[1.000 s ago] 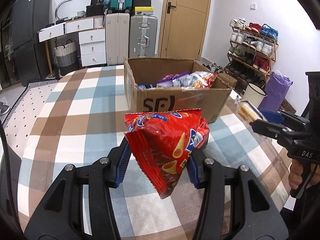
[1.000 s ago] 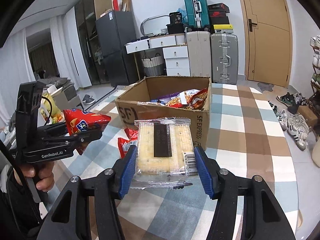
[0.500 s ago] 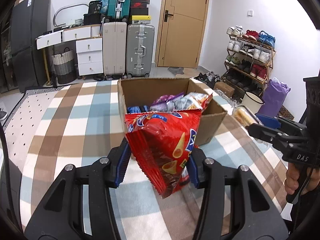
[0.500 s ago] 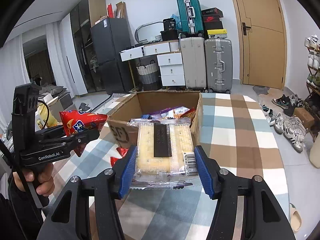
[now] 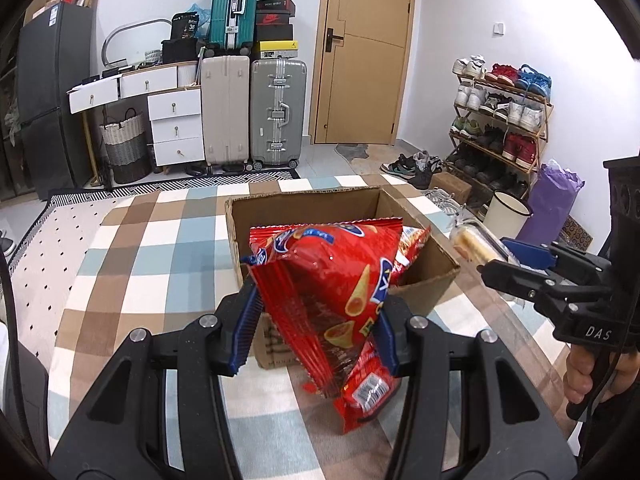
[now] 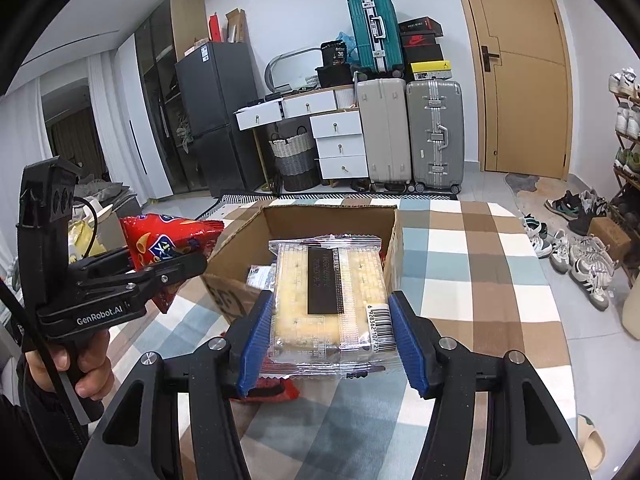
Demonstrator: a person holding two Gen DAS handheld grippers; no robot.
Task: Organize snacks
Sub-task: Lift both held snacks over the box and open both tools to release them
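Note:
My left gripper [image 5: 314, 334] is shut on a red chip bag [image 5: 328, 280] and holds it above the near edge of the open cardboard box [image 5: 304, 204]. My right gripper [image 6: 330, 344] is shut on a clear packet of pale crackers [image 6: 330, 300], held above the box's near side [image 6: 228, 298]. The box holds several snack packets, mostly hidden behind the held items. Another red bag [image 5: 366, 396] lies on the table in front of the box. The right gripper shows at the right of the left wrist view [image 5: 496, 264], and the left gripper at the left of the right wrist view [image 6: 176, 256].
The box stands on a table with a checked cloth [image 5: 160, 248]. Beyond the table are suitcases [image 5: 276, 112], white drawers [image 5: 174, 128], a wooden door [image 5: 366, 52] and a shoe rack [image 5: 500, 120]. A dark fridge [image 6: 212, 116] stands at the back left.
Both grippers have risen and moved forward toward the box with their packets still held. The box now sits lower and closer under them.

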